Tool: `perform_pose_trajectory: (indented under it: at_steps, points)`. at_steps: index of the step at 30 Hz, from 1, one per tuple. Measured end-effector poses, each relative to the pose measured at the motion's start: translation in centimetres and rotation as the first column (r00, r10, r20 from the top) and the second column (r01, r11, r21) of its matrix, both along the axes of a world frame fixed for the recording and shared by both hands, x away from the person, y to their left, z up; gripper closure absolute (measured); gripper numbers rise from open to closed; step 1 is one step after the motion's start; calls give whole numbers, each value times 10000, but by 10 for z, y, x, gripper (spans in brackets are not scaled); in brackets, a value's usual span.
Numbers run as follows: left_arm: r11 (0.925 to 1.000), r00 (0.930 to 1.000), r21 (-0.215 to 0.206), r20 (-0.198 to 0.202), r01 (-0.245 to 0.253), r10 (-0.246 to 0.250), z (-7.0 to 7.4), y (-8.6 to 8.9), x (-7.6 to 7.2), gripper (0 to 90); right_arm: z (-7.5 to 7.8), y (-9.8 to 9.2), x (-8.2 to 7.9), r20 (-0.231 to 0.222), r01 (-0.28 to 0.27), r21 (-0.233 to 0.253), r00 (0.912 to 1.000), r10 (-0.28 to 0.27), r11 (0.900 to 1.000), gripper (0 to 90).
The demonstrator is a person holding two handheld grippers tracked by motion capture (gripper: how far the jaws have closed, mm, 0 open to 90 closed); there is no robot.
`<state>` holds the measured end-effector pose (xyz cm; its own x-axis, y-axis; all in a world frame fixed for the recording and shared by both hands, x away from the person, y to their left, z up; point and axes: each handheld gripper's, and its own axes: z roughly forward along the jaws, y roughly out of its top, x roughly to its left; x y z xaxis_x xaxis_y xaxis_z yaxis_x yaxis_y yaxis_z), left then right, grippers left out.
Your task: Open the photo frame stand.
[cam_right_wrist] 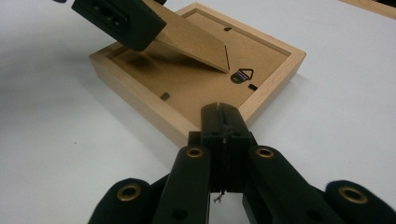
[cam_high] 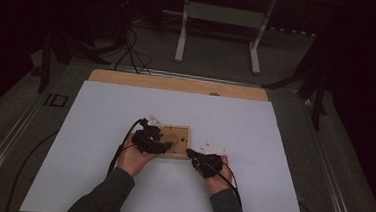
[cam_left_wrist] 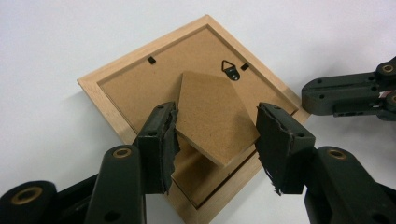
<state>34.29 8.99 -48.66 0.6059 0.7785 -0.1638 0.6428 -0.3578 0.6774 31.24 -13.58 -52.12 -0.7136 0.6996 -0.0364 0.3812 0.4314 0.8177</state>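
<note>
White table sheet (cam_high: 99,130) under dim light, dark floor and a pale table stand at top of frame. Picture frame (cam_high: 176,141), face down, at centre of the high view, between both hands. Left gripper (cam_left_wrist: 215,144) spread open around the hinged prop stand (cam_left_wrist: 212,116), one pad against its left edge, the other just beside its right edge; no firm grip apparent. Prop stand lifted at its free end, hinged end near the triangular hanger (cam_left_wrist: 229,69). Right gripper (cam_right_wrist: 224,122) pressed closed on nothing, tip touching or nearly touching the near corner of the picture frame, probably bracing it. Judged stage: stand partly raised, not fully opened; backing board (cam_right_wrist: 187,88) seated, small clips (cam_left_wrist: 151,59) in place.
</note>
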Motion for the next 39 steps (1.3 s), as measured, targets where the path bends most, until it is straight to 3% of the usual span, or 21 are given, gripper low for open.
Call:
perform_pose_trajectory:
  at_steps: [7,13,30,39]
  points:
    - [9999,9992,70,-394,-87,89,-4,0,4,452,0,0,0,-22,-1,5,10000,1,10000,898]
    - [9997,9968,-205,-800,-101,84,-7,2,8,449,0,0,0,-26,-6,2,10000,6,10000,898]
    - [9978,9901,-662,-1397,38,-131,-9,4,13,518,0,0,0,-46,11,6,10000,-11,10000,897]
    - [9897,9871,-1432,-1593,-62,-168,-7,8,15,461,0,0,0,-56,5,6,10000,-5,10000,892]
